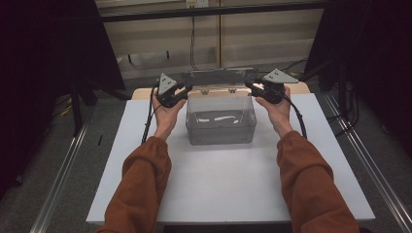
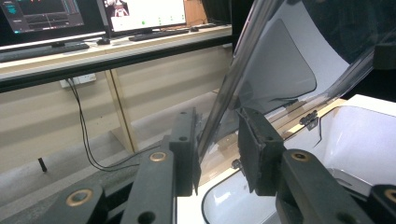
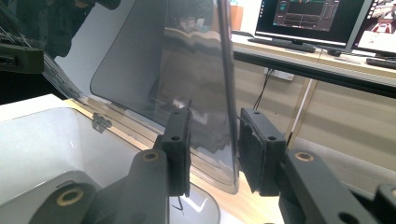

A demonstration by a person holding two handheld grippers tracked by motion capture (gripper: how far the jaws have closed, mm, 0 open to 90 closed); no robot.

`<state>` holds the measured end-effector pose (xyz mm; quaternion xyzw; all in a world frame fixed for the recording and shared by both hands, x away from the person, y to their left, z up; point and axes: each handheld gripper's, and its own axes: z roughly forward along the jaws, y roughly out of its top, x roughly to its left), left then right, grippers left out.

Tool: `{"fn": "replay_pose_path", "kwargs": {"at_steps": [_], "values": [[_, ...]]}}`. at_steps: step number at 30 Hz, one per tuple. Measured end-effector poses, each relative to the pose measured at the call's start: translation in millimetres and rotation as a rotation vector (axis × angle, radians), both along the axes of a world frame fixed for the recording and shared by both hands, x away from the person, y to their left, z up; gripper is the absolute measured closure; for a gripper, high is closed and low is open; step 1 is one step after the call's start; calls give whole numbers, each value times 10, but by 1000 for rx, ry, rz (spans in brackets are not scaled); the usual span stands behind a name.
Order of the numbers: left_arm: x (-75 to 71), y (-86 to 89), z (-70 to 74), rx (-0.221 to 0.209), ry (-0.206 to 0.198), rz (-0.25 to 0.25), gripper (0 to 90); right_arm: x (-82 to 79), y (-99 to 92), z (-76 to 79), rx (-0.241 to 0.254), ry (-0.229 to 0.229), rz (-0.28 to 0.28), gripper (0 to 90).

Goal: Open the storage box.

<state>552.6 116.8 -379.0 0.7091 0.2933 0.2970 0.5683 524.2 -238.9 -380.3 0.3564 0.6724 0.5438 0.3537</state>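
A clear plastic box (image 1: 221, 133) stands on the white table (image 1: 218, 189), its hinged clear lid (image 1: 218, 76) raised at the back. My left gripper (image 1: 187, 91) is at the lid's left end and my right gripper (image 1: 248, 85) at its right end. In the left gripper view the lid's edge (image 2: 229, 79) runs down between the jaws of the left gripper (image 2: 217, 140), against the left pad (image 2: 187, 149). In the right gripper view the lid (image 3: 154, 70) stands between the jaws of the right gripper (image 3: 215, 140), its edge beside the right pad (image 3: 254, 149); whether the pads press it is unclear.
The box's white inside (image 2: 355, 140) holds nothing, and its hinges (image 3: 100, 122) sit along the back rim. Beyond the table is a long desk with monitors (image 3: 313, 18) and keyboards, with cables hanging down. Metal rails (image 1: 63, 174) run along both sides of the table.
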Motion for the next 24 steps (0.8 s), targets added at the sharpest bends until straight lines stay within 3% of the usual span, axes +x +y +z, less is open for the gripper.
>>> {"fn": "replay_pose_path", "kwargs": {"at_steps": [9, 20, 24], "values": [[66, -5, -42, -19, 3, 2, 685, 96, -14, -134, 12, 26, -10, 651], [118, -4, -44, -9, 13, 4, 695, 183, -8, -185, 23, 45, -8, 676], [142, -3, -45, -29, 22, 1, 695, 202, -8, -207, 26, 58, -8, 678]]}}
